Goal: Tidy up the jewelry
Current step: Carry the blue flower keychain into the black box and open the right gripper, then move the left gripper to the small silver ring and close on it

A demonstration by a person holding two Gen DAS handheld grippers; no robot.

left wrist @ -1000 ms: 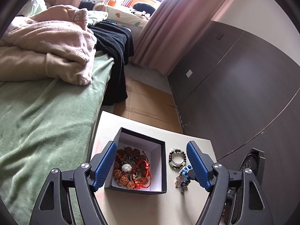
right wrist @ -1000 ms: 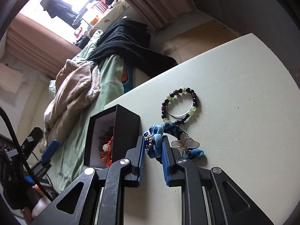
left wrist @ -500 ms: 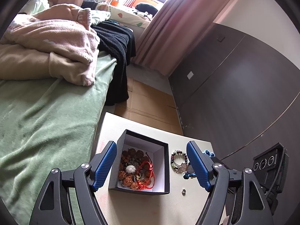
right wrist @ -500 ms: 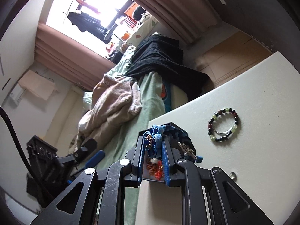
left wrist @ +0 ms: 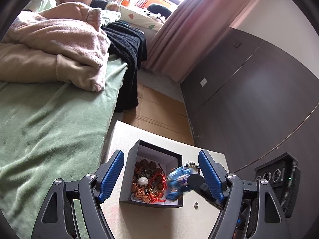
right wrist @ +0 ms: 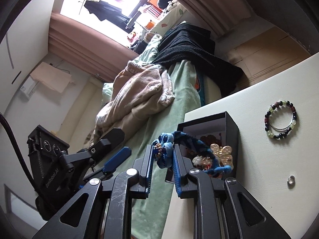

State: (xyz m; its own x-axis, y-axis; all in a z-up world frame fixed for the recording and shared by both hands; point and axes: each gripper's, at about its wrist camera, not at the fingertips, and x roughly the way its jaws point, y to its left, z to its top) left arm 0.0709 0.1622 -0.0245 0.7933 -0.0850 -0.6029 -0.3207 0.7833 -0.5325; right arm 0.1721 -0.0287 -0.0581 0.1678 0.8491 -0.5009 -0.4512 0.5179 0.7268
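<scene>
We count one black box (left wrist: pixel 151 179) on the desk (right wrist: pixel 269 159), one beaded bracelet (right wrist: pixel 280 122) and one small ring (right wrist: pixel 290 179) beside it. Our right gripper (right wrist: pixel 163 157) clenches one blue cord bracelet (right wrist: pixel 166 149) over the box; our left gripper (left wrist: pixel 161 177) is released, straddling the box. On the other rig we make out lettering, too blurred to read.

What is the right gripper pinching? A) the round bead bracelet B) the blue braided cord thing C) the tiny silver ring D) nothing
B: the right gripper is shut on the blue braided cord, carried over the black box; the bead bracelet and tiny ring lie on the table.
</scene>
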